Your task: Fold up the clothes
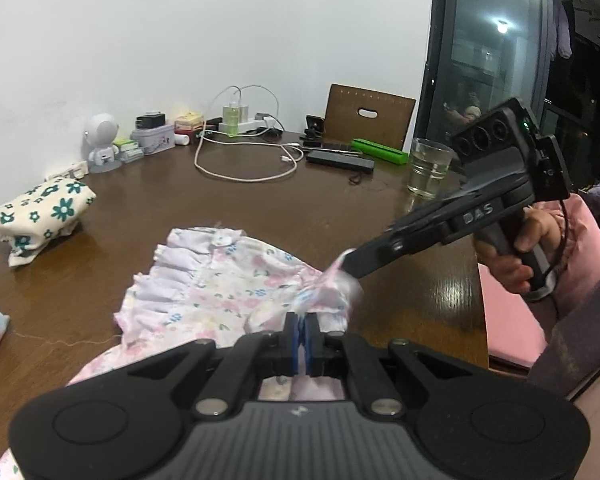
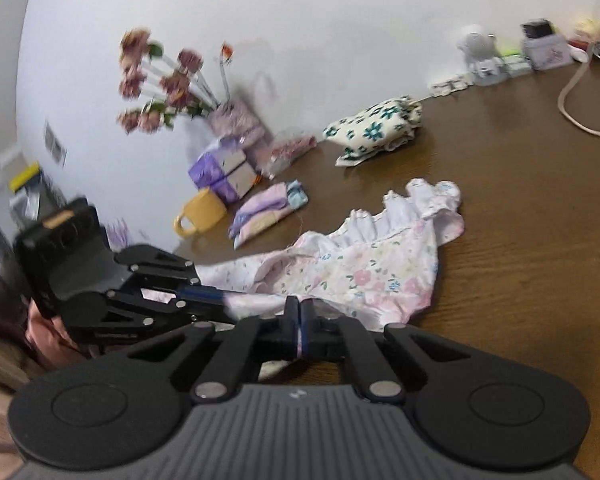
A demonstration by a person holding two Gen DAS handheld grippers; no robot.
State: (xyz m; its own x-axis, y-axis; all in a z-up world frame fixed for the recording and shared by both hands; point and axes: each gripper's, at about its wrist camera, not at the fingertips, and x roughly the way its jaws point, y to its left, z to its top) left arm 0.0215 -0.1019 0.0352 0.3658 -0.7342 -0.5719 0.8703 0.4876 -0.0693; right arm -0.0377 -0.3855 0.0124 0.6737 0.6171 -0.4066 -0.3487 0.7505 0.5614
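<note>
Both grippers are clamped on the same pink floral garment (image 1: 228, 296) — the left gripper (image 1: 302, 334) pinches its near edge, the right gripper (image 1: 350, 262) bites a bunched corner just beyond. The cloth spreads over the brown table (image 1: 340, 208). A folded flowered bundle (image 1: 44, 216) sits well apart at left — a glass of water (image 1: 428, 168) at right.

Pale pink garment (image 1: 236, 280) at centre frame, scattered with pink and blue flowers, white ruffles along its edge. Left of frame, a cream bundle (image 1: 40, 212) printed with dark teal flowers. Brown wooden table (image 1: 340, 216) beneath. Right wrist view, left side: a yellow mug (image 2: 200, 214), purple boxes (image 2: 220, 172), dusky red flowers (image 2: 160, 80).
</note>
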